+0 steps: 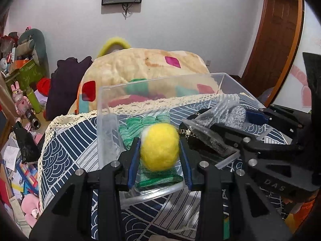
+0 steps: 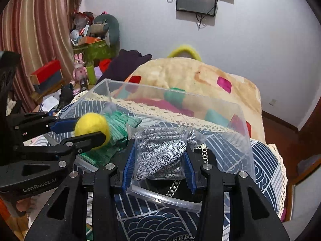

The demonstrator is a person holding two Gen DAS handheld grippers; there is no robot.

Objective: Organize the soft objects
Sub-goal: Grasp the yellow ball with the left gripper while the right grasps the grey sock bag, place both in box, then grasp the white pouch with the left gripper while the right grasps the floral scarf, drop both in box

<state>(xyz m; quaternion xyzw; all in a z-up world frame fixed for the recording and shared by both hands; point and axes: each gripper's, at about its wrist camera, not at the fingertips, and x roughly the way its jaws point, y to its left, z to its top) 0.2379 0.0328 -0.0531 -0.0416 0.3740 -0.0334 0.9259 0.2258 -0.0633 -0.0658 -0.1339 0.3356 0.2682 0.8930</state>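
Observation:
My left gripper (image 1: 159, 152) is shut on a yellow felt ball (image 1: 159, 149) and holds it over the near left part of a clear plastic box (image 1: 108, 104). A green knit cloth (image 1: 132, 129) lies in the box under the ball. My right gripper (image 2: 158, 160) is shut on a bagged grey knit item (image 2: 160, 150) over the box's near right side (image 2: 245, 140). The ball (image 2: 91, 125) and the left gripper (image 2: 80, 132) also show at the left in the right wrist view. A black item with a metal chain (image 2: 174, 188) lies under the grey item.
The box stands on a table with a navy wave-pattern cloth (image 1: 66, 150) edged in lace. Behind it lies a cream blanket (image 1: 140, 64) with coloured patches. Toys and boxes (image 1: 22, 64) crowd the left; a wooden door (image 1: 274, 30) is at the right.

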